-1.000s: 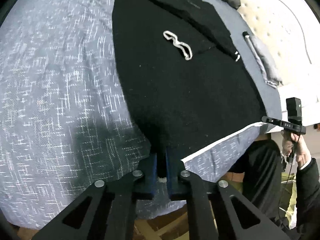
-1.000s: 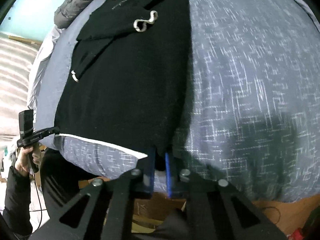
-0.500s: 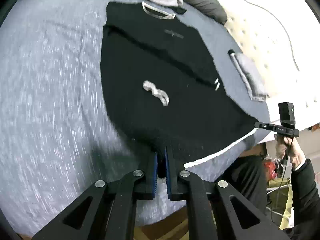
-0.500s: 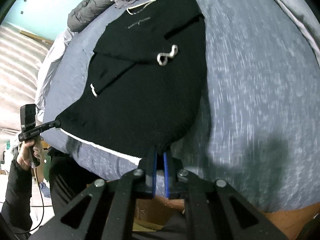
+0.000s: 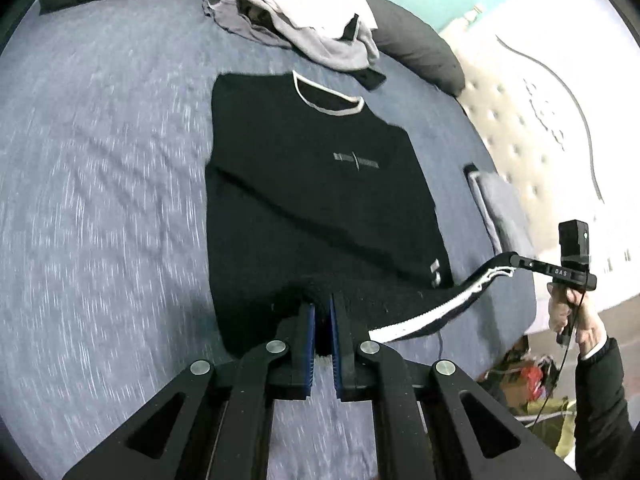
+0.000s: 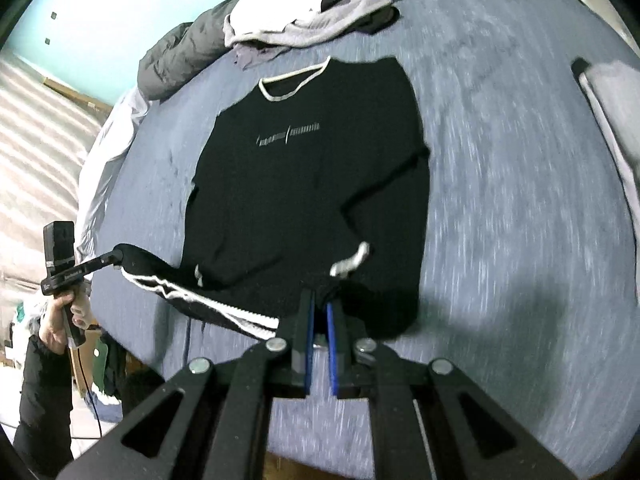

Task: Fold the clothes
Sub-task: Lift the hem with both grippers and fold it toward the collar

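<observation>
A black sweater [image 5: 316, 184] with a white collar and white-striped hem lies on the blue-grey bed, sleeves folded across its front. My left gripper [image 5: 322, 308] is shut on the hem's left corner. My right gripper [image 6: 318, 306] is shut on the hem's right corner. Both hold the hem lifted off the bed, so it hangs as a band between them. The right gripper also shows in the left wrist view [image 5: 516, 260], and the left gripper in the right wrist view [image 6: 116, 258]. The sweater fills the middle of the right wrist view [image 6: 312, 184].
A pile of grey and white clothes [image 5: 296, 20] lies at the bed's far end, beside dark pillows [image 5: 416, 52]. A folded grey garment [image 5: 500, 208] lies by the bed's right edge. The bed sheet [image 5: 100, 184] spreads to the left. A tufted headboard [image 5: 540, 120] stands at right.
Both grippers have lifted the hem and pulled back and up from the bed. The whole sweater, collar included, has come into view, and the hem now hangs in the air.
</observation>
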### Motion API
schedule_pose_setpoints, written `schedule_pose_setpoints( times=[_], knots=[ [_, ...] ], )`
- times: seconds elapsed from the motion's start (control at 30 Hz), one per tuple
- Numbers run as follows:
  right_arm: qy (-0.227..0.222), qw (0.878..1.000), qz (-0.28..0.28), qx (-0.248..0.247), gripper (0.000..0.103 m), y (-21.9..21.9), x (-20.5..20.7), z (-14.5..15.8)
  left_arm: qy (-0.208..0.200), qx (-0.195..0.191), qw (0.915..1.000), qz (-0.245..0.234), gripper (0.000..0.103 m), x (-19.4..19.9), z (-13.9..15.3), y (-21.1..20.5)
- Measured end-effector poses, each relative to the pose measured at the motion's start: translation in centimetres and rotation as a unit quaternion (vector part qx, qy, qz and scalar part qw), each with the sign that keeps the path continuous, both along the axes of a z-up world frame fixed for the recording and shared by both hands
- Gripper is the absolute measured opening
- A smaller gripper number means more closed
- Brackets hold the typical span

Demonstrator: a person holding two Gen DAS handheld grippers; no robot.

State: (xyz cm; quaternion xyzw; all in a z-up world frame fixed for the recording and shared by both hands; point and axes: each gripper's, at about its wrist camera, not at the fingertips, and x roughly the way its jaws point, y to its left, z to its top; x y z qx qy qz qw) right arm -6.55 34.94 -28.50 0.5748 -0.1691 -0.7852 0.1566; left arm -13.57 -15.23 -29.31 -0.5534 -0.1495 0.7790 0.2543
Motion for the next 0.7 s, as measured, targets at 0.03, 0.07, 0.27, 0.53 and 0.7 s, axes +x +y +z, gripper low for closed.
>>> schedule_pose_setpoints(
  times=[0.03, 0.07, 0.27, 0.53, 0.7],
  knots=[
    [0.001, 1.0, 0.0, 0.001, 0.005, 0.1, -1.1, 0.0, 0.0, -0.001, 1.0, 0.002, 0.007, -1.1, 0.0, 0.0],
    [0.001, 1.0, 0.0, 0.003, 0.005, 0.1, -2.2, 0.0, 0.0, -0.001, 1.0, 0.004, 0.007, -2.3, -0.1, 0.0],
    [0.001, 1.0, -0.002, 0.017, 0.005, 1.1, -9.6, -0.6, -0.009, 0.006, 0.9998, 0.019, 0.007, -9.4, -0.9, 0.1],
    [0.011, 0.999, -0.003, 0.034, 0.004, 1.0, -18.9, -1.8, -0.011, 0.0, 0.9996, 0.027, 0.007, -18.3, -1.8, 0.5],
    [0.015, 0.999, -0.017, 0.035, 0.004, 1.6, -23.6, -2.7, -0.014, 0.002, 0.9993, 0.036, 0.007, -22.8, -3.0, 0.7]
  ],
)
